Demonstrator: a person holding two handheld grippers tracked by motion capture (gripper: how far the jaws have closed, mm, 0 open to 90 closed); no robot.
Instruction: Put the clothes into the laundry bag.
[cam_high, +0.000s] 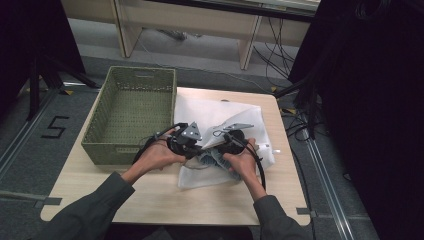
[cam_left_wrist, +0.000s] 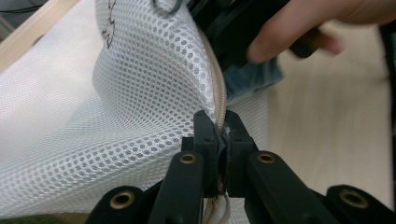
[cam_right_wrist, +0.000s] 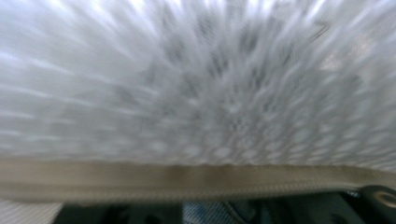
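the white mesh bag (cam_high: 220, 131) lies mid-table, at three o'clock of the green basket (cam_high: 131, 114). the left gripper (cam_left_wrist: 219, 135) is clamped on its zipper edge (cam_left_wrist: 218, 100); the right gripper's (cam_high: 231, 141) grip i cannot tell. likely opening the bag; next means spreading the mouth around the blue cloth (cam_high: 211, 160).

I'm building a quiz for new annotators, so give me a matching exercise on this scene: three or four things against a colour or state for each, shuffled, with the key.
Things
1. basket
2. mesh bag
3. left tongs
4. table

Colour or state
A. shut on the zipper edge
B. pale wood
C. green, woven
D. white, netted

Pairs: 1-C, 2-D, 3-A, 4-B
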